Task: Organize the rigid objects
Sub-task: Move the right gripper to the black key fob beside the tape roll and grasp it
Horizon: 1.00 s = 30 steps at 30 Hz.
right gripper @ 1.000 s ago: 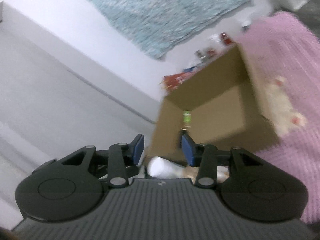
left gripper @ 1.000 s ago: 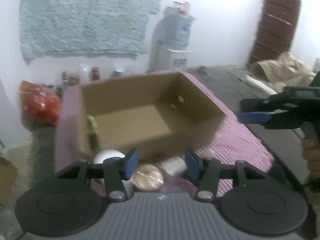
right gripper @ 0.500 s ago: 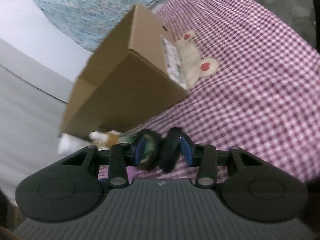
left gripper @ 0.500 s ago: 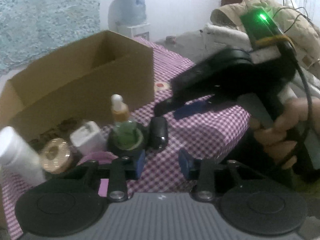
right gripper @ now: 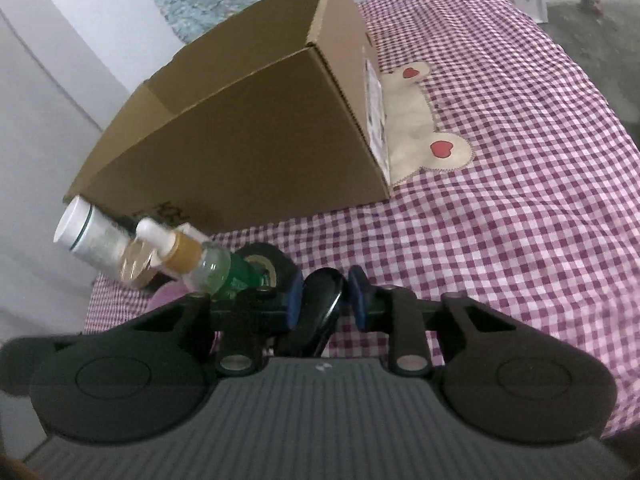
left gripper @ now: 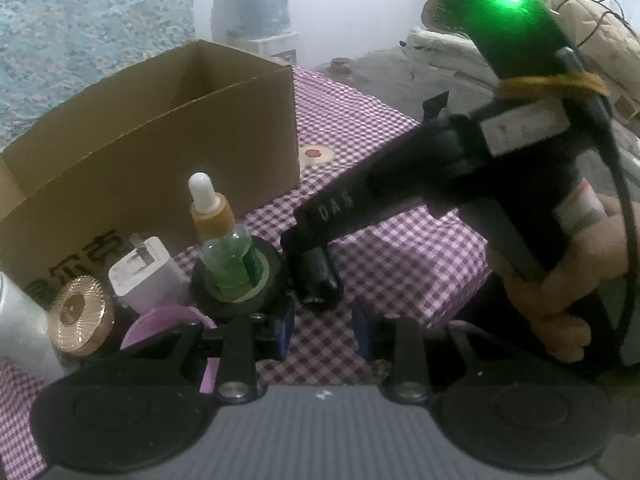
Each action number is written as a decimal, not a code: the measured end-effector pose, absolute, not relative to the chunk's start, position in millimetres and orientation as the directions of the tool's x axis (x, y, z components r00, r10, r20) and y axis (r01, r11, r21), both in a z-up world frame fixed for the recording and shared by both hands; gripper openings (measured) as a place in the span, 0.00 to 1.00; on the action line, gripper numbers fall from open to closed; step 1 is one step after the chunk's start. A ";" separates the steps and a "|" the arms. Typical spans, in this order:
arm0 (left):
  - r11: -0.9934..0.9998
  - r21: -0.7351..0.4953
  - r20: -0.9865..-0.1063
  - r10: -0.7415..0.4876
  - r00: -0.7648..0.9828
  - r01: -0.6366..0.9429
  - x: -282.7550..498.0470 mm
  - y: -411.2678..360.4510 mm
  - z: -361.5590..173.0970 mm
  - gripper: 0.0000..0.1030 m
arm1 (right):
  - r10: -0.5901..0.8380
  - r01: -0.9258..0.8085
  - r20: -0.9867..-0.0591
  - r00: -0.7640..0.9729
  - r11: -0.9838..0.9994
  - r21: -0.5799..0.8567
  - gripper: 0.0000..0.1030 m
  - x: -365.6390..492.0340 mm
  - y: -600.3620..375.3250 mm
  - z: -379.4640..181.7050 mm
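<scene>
- A purple-and-white checked cloth [right gripper: 520, 208] is spread over the work surface, and a cream appliqué patch with red hearts [right gripper: 424, 128] is sewn onto it.
- An open cardboard box [left gripper: 168, 128] is set on the cloth; the patch is partly covered by its far side, and a printed label is stuck on that wall.
- A cluster of small items is gathered in front of the box's near wall: a white tube [right gripper: 86, 236], a gold ribbed cap [left gripper: 80, 320], a white plug adapter [left gripper: 146, 274], a pink round lid [left gripper: 160, 322], and a black tape roll [left gripper: 240, 284].
- A green dropper bottle [left gripper: 224, 248] is stood upright inside the hole of the tape roll.
- A small black glossy object [left gripper: 320, 276] is found just beside the tape roll, on its right in the left wrist view.
- The right gripper [right gripper: 324, 292] has just been closing, and the black object is pinched between its blue pads; the tool is held by a hand [left gripper: 560, 300].
- The left gripper [left gripper: 322, 326] has just been closing as well; nothing is caught between its fingers, which are kept narrowly apart above bare cloth, near the tape roll.
- A pale wall is seen behind, with a blue-green textured cloth [left gripper: 80, 12] hung on it.
- A water dispenser [left gripper: 256, 4] is placed beyond the box, and beige bedding [left gripper: 580, 40] is heaped at the far right.
</scene>
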State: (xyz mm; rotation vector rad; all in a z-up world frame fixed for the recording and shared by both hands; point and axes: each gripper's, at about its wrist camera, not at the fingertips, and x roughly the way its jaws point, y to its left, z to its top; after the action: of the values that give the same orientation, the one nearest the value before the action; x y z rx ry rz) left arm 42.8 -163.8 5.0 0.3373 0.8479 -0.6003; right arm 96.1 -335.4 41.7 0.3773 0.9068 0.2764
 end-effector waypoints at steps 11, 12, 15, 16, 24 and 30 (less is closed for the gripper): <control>0.750 0.046 -0.816 -0.353 0.458 0.659 44.2 -182.9 -5.3 0.37 | 0.490 -0.001 -0.647 0.584 0.797 0.604 0.18 71.1 -367.4 25.6; 0.751 0.056 -0.822 -0.340 0.457 0.658 44.4 -185.4 -7.6 0.37 | 0.506 0.017 -0.635 0.584 0.774 0.633 0.19 69.5 -371.6 22.9; 0.755 0.045 -0.829 -0.338 0.446 0.654 48.1 -183.9 -10.5 0.34 | 0.558 0.064 -0.599 0.574 0.699 0.712 0.19 62.3 -381.5 13.7; 0.755 0.038 -0.830 -0.340 0.442 0.654 48.9 -183.9 -10.5 0.34 | 0.572 0.071 -0.592 0.568 0.682 0.727 0.19 59.3 -382.8 11.8; 0.748 0.029 -0.828 -0.353 0.435 0.663 51.1 -183.6 -9.9 0.39 | 0.618 0.060 -0.552 0.559 0.635 0.770 0.19 56.7 -381.2 3.8; 0.764 0.041 -0.819 -0.343 0.459 0.644 55.7 -181.2 -9.7 0.30 | 0.622 0.046 -0.533 0.573 0.626 0.779 0.18 58.2 -375.0 2.4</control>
State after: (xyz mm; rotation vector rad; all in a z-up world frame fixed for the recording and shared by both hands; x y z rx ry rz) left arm 55.7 -181.2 -9.7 0.3714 0.9060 -0.6250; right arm 58.2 -375.0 2.4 0.8443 0.9129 0.3894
